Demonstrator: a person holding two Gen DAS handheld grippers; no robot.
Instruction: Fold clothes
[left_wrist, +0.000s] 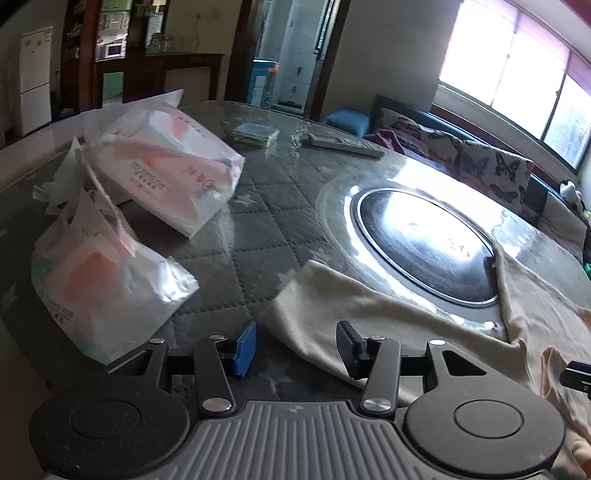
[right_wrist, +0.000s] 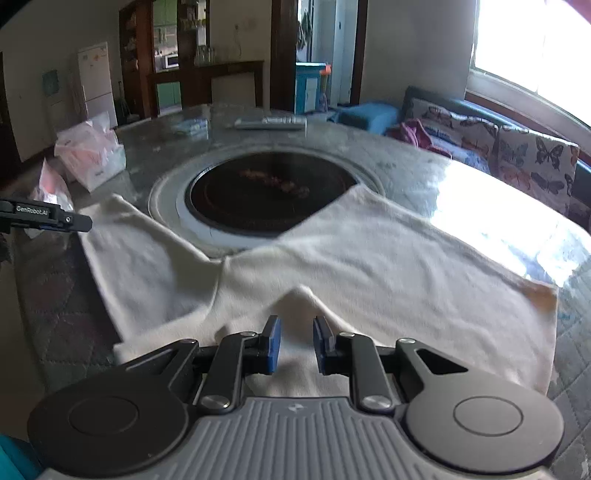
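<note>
While the cream top (right_wrist: 369, 258) lies spread flat over the near side of the round table (left_wrist: 280, 206), one sleeve (left_wrist: 317, 295) reaches left and its upper edge laps the rim of the dark glass disc (right_wrist: 266, 192) set in the middle. The table has a grey quilted cover under a clear glossy sheet, with two tissue packs (left_wrist: 173, 170) at the left and a remote (left_wrist: 345, 144) at the far side. Behind it there's a butterfly-print sofa (right_wrist: 517, 155) under a bright window, plus a white fridge (right_wrist: 95, 81) way back.

The left gripper (left_wrist: 297, 349) is about half open with nothing gripped, the sleeve's end lying between its pads. The right gripper (right_wrist: 297, 345) is only a narrow gap apart, holding nothing, with a small raised peak of cloth just ahead of its tips.
</note>
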